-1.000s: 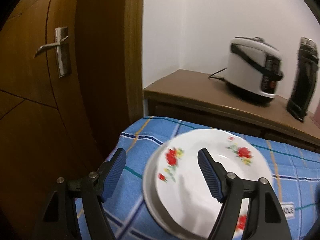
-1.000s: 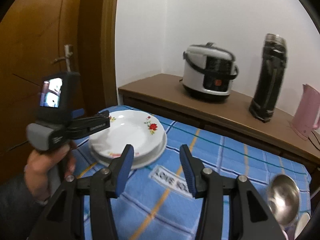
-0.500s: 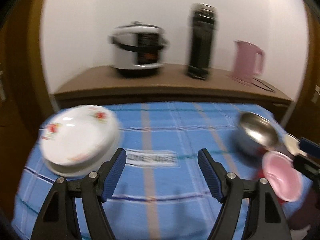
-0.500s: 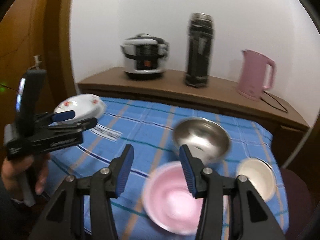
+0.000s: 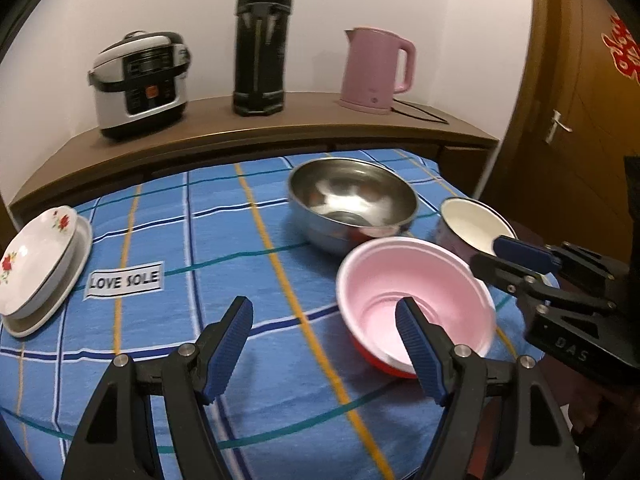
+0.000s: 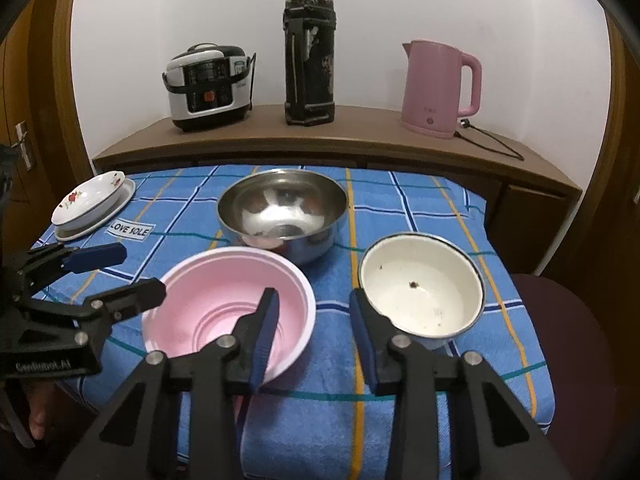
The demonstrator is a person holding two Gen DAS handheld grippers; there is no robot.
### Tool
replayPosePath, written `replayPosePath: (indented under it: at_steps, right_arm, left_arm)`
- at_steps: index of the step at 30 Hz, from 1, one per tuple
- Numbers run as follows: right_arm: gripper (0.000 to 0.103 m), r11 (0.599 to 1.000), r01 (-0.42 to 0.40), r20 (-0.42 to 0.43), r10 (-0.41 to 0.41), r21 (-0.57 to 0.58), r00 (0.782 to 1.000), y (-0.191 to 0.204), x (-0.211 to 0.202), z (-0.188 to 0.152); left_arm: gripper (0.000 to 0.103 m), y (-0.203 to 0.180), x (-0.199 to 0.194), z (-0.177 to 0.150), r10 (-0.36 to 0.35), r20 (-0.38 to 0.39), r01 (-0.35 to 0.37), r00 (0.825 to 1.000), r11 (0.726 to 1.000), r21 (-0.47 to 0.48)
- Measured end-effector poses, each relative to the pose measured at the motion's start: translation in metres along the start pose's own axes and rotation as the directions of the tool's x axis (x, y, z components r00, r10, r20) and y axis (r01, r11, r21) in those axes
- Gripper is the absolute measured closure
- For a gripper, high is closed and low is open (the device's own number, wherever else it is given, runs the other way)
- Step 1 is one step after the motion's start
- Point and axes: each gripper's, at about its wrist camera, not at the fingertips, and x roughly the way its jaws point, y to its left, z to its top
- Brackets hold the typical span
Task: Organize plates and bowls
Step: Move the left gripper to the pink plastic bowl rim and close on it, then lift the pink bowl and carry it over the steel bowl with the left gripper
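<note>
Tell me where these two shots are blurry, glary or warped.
Left wrist view: slight motion smear on the rice cooker and black flask; glare inside the steel bowl. Right wrist view: sharper, the same bowl shows bright reflections. Both views: fisheye bends the sideboard edge, dark corners.

A home dining corner: a rice cooker (image 6: 208,86), a black thermos (image 6: 309,56) and a pink kettle (image 6: 438,88) stand on a wooden sideboard (image 6: 360,136) behind a cloth-covered table (image 6: 420,208), flanked by wooden doors (image 5: 580,112).

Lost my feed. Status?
Both claws, left and right, open and empty. Right claw's jaws just narrowed. Pink bowl closest. Nothing blocking.
</note>
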Motion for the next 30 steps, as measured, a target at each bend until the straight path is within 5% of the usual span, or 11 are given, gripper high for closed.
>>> replayPosePath:
  at_steps: [9, 17, 30]
  right_arm:
    - [0.076, 0.999, -0.035, -0.027, 0.035, 0.019, 0.999, -0.004, 0.011, -0.007]
    - [0.093, 0.998, -0.063, -0.018, 0.063, 0.026, 0.998, -0.002, 0.013, -0.011]
    - [0.093, 0.995, -0.093, 0.036, 0.092, 0.036, 0.995, -0.003, -0.01, 0.006]
  left_arm:
    - [0.053, -0.009, 0.012, -0.001, -0.036, -0.042, 0.037, 0.998, 0.999, 0.012]
    - [0.073, -0.017, 0.022, -0.004, -0.087, -0.083, 0.088, 0.993, 0.996, 0.011]
    - [0.073, -0.019, -0.008, 0.007, -0.089, -0.014, 0.089, 0.996, 0.996, 0.004]
